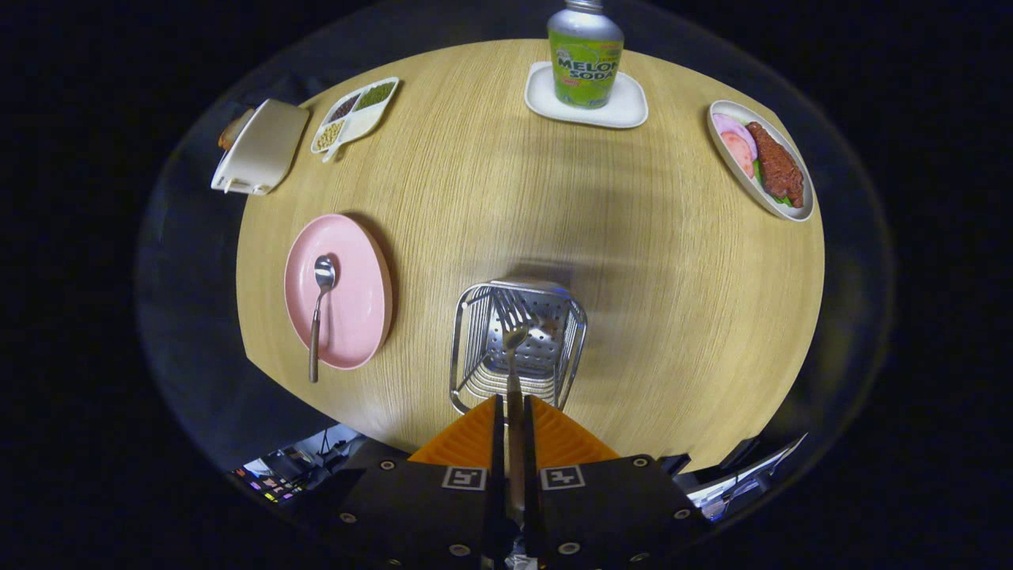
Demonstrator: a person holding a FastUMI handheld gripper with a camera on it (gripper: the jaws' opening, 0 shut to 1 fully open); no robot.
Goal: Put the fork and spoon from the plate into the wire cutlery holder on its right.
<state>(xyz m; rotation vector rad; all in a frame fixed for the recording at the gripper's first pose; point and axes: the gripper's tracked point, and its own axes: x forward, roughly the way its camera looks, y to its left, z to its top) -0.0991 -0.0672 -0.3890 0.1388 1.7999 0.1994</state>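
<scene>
My gripper (514, 408) is shut on the handle of a metal fork (513, 332). The fork points straight ahead with its tines over the open top of the wire cutlery holder (475, 356), which stands on the wooden table just beyond my fingers. To the left of the holder lies a pink plate (360, 285). A spoon (319, 313) with a brownish handle rests on the plate, bowl away from me, and its handle end sticks out over the plate's near rim.
A green soda bottle (586, 55) stands on a white tray (629, 111) at the table's far side. A plate of meat and vegetables (791, 212) sits far right. A divided dish of beans (356, 115) and a white box (261, 146) lie far left.
</scene>
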